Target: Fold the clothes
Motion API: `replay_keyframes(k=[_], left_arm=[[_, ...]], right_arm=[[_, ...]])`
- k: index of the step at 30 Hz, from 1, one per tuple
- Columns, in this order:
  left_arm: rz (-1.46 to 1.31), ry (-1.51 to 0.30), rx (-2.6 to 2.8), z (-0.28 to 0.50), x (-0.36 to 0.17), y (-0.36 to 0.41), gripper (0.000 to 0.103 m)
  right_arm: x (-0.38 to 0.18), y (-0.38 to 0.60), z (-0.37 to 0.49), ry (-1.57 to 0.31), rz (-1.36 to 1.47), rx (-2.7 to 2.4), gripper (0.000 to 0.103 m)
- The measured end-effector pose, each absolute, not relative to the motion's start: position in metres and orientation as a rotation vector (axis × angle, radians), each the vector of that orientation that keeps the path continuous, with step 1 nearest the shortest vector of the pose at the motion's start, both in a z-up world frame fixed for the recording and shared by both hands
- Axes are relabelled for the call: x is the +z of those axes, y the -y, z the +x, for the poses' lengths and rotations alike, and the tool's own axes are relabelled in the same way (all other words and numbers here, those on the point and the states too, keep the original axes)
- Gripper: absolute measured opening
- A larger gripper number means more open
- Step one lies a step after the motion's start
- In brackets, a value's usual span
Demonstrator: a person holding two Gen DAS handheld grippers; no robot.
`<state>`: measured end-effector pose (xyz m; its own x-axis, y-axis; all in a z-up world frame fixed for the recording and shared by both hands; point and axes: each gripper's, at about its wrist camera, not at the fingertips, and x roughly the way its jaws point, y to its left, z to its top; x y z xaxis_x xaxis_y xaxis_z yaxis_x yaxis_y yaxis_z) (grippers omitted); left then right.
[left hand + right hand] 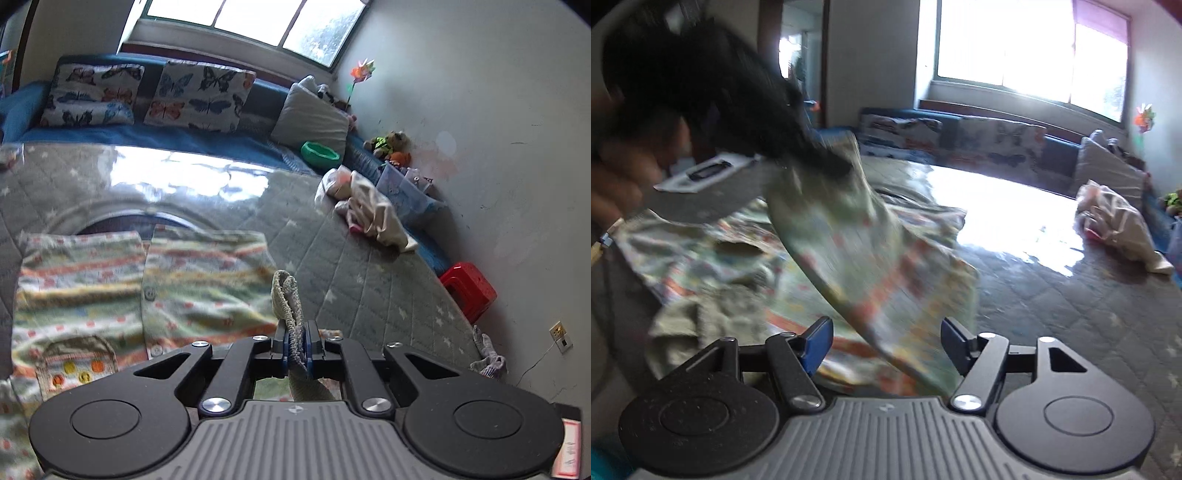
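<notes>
Left gripper [295, 345] clamped on a ribbed cuff [286, 295], sleeve lifted for a fold.
The striped cardigan [147, 280] is spread on the quilted mat [369, 266]; its sleeve [857, 236] is held raised across the body. The right gripper [886, 347] is seen with jaws apart, holding nothing. Next, the sleeve would need laying flat over the body and releasing.
</notes>
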<state>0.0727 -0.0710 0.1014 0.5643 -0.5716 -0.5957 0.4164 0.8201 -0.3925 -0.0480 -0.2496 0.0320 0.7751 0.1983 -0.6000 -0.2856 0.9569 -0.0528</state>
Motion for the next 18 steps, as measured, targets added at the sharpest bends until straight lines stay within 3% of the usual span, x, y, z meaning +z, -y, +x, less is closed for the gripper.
replay_keyframes(k=[18], left_arm=[[-0.274, -0.733, -0.535, 0.063, 0.121, 0.030, 0.009]], right_arm=[[0.009, 0.267, -0.045, -0.705, -0.189, 0.120, 0.072]])
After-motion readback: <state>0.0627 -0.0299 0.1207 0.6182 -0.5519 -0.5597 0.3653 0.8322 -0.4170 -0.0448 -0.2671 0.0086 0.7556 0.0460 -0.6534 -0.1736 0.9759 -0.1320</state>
